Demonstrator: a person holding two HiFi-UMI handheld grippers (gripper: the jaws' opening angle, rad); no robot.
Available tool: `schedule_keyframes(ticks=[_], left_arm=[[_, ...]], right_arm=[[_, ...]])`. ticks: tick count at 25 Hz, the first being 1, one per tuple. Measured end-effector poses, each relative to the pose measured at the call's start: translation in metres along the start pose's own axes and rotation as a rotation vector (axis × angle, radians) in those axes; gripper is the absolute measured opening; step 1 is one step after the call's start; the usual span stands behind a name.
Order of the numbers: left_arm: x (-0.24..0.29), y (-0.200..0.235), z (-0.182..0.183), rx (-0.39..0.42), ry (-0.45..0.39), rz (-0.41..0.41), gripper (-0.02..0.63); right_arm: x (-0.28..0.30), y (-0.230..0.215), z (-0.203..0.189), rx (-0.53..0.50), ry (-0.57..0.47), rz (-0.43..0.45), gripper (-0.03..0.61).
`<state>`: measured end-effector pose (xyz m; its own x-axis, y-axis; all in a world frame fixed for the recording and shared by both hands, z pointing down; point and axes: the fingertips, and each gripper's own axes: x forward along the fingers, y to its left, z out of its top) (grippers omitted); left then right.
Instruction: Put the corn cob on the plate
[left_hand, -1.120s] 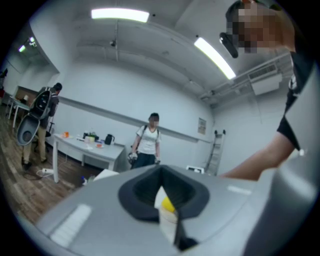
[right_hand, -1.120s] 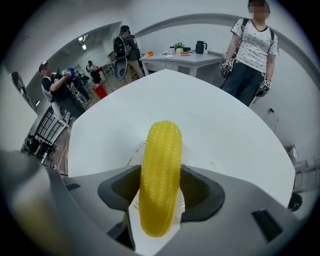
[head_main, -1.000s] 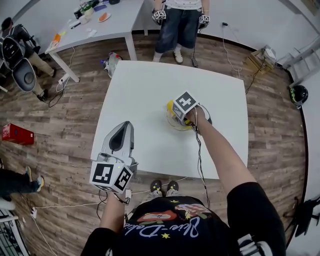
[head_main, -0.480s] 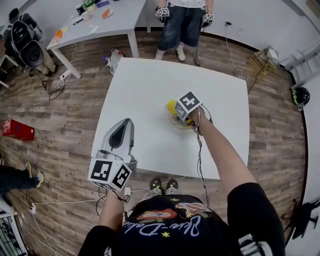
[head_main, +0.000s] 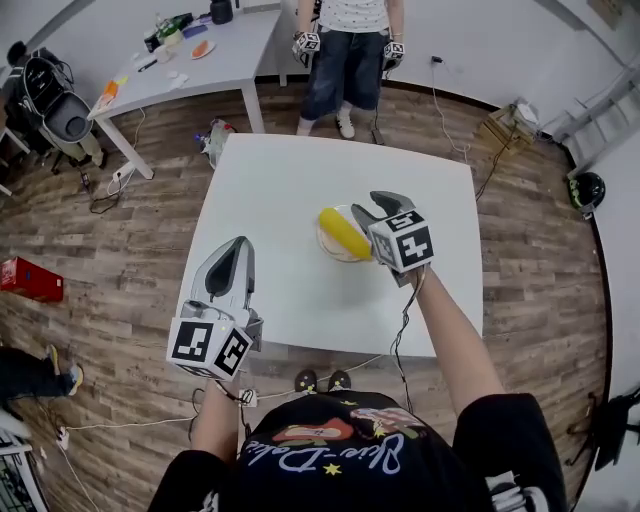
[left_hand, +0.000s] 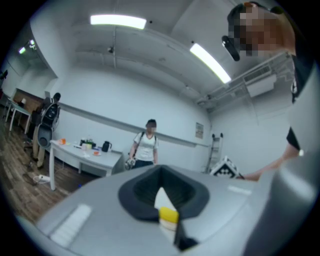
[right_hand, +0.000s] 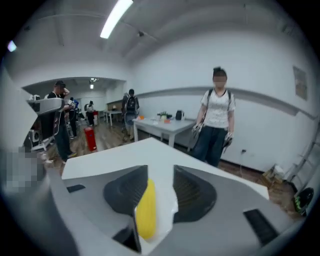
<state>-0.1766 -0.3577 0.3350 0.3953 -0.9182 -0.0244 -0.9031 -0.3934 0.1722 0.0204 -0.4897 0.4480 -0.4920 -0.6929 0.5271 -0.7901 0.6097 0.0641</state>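
Observation:
A yellow corn cob (head_main: 343, 232) lies across a round pale plate (head_main: 323, 243) near the middle of the white table (head_main: 280, 180). My right gripper (head_main: 372, 204) hangs above the plate's right side, tilted down at it. Its jaws are apart and closing, and they touch nothing. In the right gripper view the corn cob (right_hand: 145, 210) shows below, through the gap of the right gripper (right_hand: 161, 176). My left gripper (head_main: 239, 246) hovers over the table's near left edge, pointing level, its jaws together and empty. The left gripper view looks past the left gripper (left_hand: 161, 171) to the corn cob (left_hand: 168, 215).
A person (head_main: 345, 45) stands beyond the table's far edge with a gripper in each hand. A second white table (head_main: 195, 55) with small items is at the upper left, with chairs (head_main: 55, 105) beside it. Cables run over the wooden floor.
My right gripper has lifted off the plate and drawn back toward me, and the corn cob now lies uncovered on the plate. The left gripper has stayed put.

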Motion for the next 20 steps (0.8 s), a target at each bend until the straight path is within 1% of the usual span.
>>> schedule_keyframes(ticks=[1,2,4,8,11,13,16,20], left_arm=[[0.001,-0.004,0.003,0.004,-0.008,-0.010,-0.003],[0.002,-0.009,0.006,0.007,-0.014,-0.021,-0.003],[0.003,-0.021,0.008,0.012,-0.023,-0.051,-0.003],[-0.001,-0.049,0.004,0.016,-0.022,-0.109,-0.003],[-0.007,-0.065,-0.002,0.020,-0.012,-0.145,-0.003],[-0.010,-0.072,-0.002,0.022,-0.015,-0.158,-0.003],[-0.015,-0.080,-0.001,0.024,-0.017,-0.165,-0.003],[-0.021,-0.085,-0.001,0.035,-0.015,-0.163,-0.003]], right_arm=[[-0.018,0.001,0.008,-0.024,-0.082,-0.052,0.095],[-0.036,0.003,0.013,-0.036,-0.152,-0.101,0.040],[-0.068,0.012,0.013,-0.016,-0.247,-0.156,0.020],[-0.128,0.048,0.002,0.135,-0.427,-0.149,0.014],[-0.164,0.070,-0.012,0.213,-0.512,-0.153,0.012],[-0.177,0.076,-0.016,0.235,-0.534,-0.148,0.012],[-0.191,0.074,-0.015,0.254,-0.551,-0.156,0.012],[-0.202,0.071,-0.011,0.231,-0.561,-0.175,0.012]])
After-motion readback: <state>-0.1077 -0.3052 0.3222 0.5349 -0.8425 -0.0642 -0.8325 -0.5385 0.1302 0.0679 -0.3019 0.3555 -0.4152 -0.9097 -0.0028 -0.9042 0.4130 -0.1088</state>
